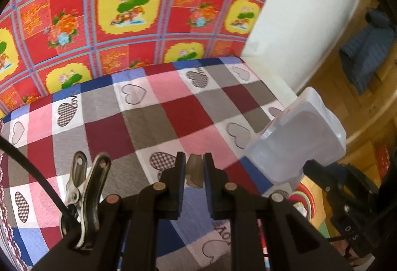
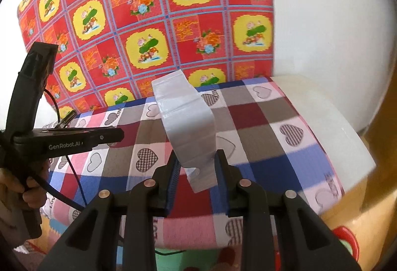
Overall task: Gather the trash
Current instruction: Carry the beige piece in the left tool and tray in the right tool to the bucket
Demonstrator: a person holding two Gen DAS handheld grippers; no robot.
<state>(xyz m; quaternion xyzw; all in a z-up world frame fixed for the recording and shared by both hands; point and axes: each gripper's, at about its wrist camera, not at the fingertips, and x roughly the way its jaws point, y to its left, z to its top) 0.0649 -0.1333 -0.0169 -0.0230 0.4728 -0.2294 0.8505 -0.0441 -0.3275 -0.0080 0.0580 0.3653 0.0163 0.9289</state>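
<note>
My left gripper (image 1: 194, 166) is shut on a small brownish scrap of trash (image 1: 194, 171), held just above the checked tablecloth (image 1: 153, 117). My right gripper (image 2: 196, 166) is shut on the edge of a translucent white plastic container (image 2: 188, 127) and holds it up, tilted, above the cloth. The container also shows in the left wrist view (image 1: 297, 141) at the right, by the table's right edge, with the right gripper (image 1: 312, 166) under it. The left gripper also shows in the right wrist view (image 2: 119, 136) at the left, seen from the side.
A red and yellow flowered sheet (image 1: 129, 10) stands behind the table. A white wall (image 1: 310, 22) is to the right. The white table edge (image 2: 335, 122) shows past the cloth. A metal clip (image 1: 82, 186) hangs on the left gripper's body. Wooden floor and dark clothing (image 1: 367, 47) lie far right.
</note>
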